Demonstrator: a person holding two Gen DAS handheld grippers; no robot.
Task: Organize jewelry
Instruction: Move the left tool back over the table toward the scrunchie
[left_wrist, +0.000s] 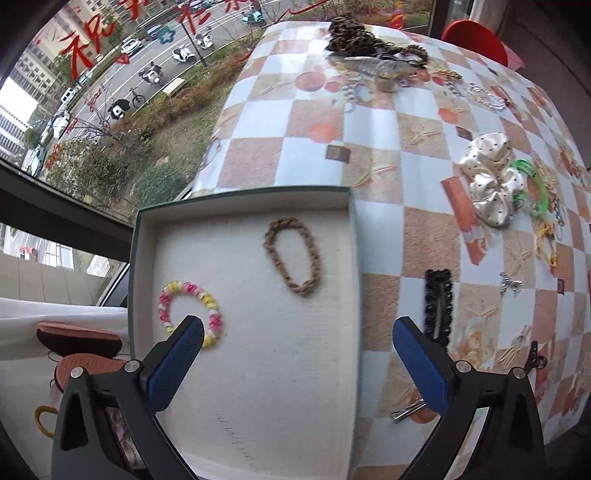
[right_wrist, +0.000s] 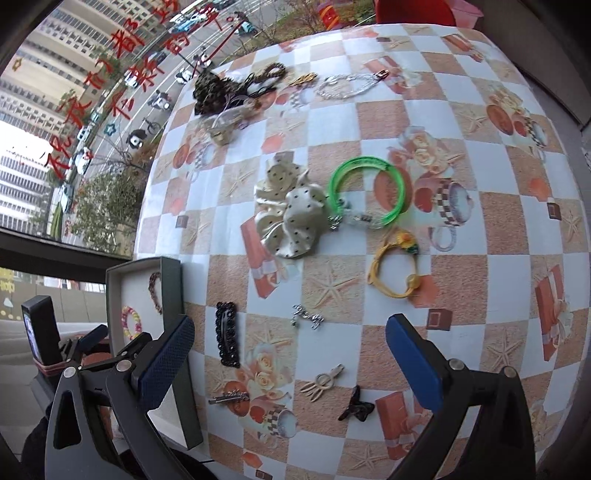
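Two pieces already lie in the open box (left_wrist: 243, 206) at the lower left of the left wrist view: a brown braided bracelet (left_wrist: 292, 255) near the box's upper middle, and a pink, yellow and white beaded bracelet (left_wrist: 192, 312) lower left, partly behind one blue pad. The left gripper (left_wrist: 297, 334) hangs over the box's pale lining with its jaws spread wide and nothing between them. In the right wrist view the right gripper (right_wrist: 290, 332) likewise shows its jaws wide apart and empty, above the checkered tabletop (right_wrist: 480, 221). Between and just above its pads lie a black lace hair clip (right_wrist: 228, 334) at left centre, a small silver charm (right_wrist: 306, 315), a cream fan-shaped clip (right_wrist: 323, 382), a black claw clip (right_wrist: 356, 408) and a silver bobby pin (right_wrist: 229, 398). Higher in the frame sit a cream dotted scrunchie (right_wrist: 291, 214) touching a green bangle (right_wrist: 365, 190), with a yellow hair tie (right_wrist: 397, 267) just below the bangle. A heap of dark scrunchies and chains (right_wrist: 236, 90) lies at the upper left edge of the tabletop, beside a window showing a street.
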